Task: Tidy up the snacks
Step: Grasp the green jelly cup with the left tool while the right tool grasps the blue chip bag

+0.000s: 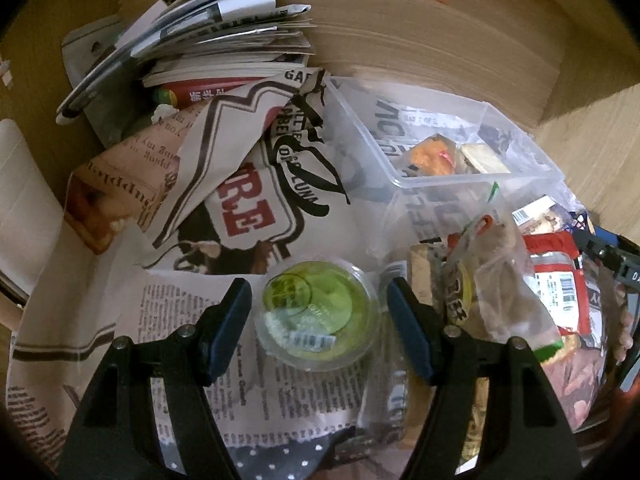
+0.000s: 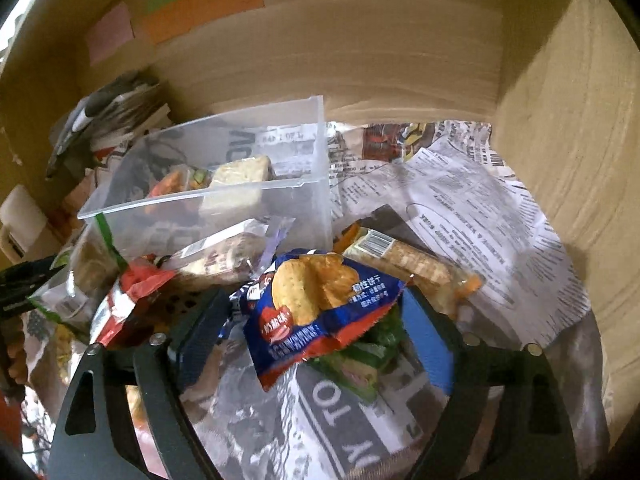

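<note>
Left gripper (image 1: 318, 316): jaws apart, straddling a round green-lidded cup (image 1: 316, 316); pads flank it on both sides, seemingly not pressing. Cup stands on newsprint-pattern paper (image 1: 192, 316), barcode sticker on lid.

Right gripper (image 2: 320, 344): jaws wide apart around a blue biscuit packet (image 2: 320, 308), Chinese lettering, long axis roughly crosswise between the pads; contact not discernible. Green packet (image 2: 360, 364) beneath.

Clear plastic bin (image 2: 208, 196): beyond both, already holding wrapped snacks; nearer the right hand. Legible print: "TO", "RE".

Jelly cup (image 1: 318, 314) between left gripper (image 1: 320, 320) fingers, clear bin (image 1: 404, 152) ahead-right; cracker packet (image 2: 320, 308) between right gripper (image 2: 316, 340) fingers, bin ahead-left.
</note>
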`<state>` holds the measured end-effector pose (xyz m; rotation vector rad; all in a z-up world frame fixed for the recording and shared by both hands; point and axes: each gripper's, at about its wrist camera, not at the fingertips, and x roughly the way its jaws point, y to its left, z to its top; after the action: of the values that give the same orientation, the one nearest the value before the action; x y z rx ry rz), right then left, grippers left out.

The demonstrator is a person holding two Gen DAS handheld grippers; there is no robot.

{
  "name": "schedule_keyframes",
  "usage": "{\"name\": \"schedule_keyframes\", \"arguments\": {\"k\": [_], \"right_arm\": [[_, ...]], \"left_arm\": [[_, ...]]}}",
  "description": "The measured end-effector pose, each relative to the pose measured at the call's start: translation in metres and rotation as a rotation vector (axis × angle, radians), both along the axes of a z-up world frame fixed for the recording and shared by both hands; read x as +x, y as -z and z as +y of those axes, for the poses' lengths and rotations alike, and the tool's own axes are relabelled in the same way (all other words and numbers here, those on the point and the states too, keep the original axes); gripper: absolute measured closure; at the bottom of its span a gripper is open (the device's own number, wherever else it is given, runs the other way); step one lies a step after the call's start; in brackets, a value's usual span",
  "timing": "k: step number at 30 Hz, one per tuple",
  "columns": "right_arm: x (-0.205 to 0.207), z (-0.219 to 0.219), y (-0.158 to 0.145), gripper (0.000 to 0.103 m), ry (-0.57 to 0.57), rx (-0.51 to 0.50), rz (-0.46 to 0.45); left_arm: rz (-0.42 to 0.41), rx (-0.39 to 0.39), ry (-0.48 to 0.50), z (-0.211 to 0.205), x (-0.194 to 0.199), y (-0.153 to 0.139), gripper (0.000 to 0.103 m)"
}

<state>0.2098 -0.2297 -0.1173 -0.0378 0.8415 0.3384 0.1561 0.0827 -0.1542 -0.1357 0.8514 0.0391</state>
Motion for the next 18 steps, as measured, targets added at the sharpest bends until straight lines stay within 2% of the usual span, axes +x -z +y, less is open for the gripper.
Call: {"name": "schedule_keyframes", "arguments": {"k": [2,4,6,7,8,9,16,18], "right_arm": [[0.003,0.001,0.002,0.011,-0.002,-0.001,0.001],[0.007,0.001,0.004,0.012,-0.001,0.009,0.006],[0.009,0.001,0.007,0.019,-0.008,0.027,0.022],[0.010,0.001,0.008,0.029,-0.014,0.039,0.031],[0.010,0.001,0.009,0.034,-0.017,0.043,0.035],[0.010,0.001,0.009,0.036,-0.017,0.044,0.030],[0.002,-0.005,0.005,0.058,-0.005,0.069,0.001],[0.000,-0.007,0.004,0.061,0.004,0.080,-0.009]], "left_arm": [[-0.002,-0.006,0.001,0.001,0.002,0.001,0.033],[-0.005,0.008,-0.004,0.002,0.002,0.002,0.033],[0.016,0.007,0.000,0.004,0.004,0.007,0.039],[0.032,-0.007,0.006,0.006,0.005,0.010,0.043],[0.047,-0.020,0.004,0.008,0.006,0.015,0.050],[0.047,-0.016,-0.005,0.009,0.006,0.016,0.051],[0.017,-0.012,-0.024,0.009,0.005,0.010,0.055],[0.003,-0.013,-0.020,0.008,0.003,0.005,0.055]]}}
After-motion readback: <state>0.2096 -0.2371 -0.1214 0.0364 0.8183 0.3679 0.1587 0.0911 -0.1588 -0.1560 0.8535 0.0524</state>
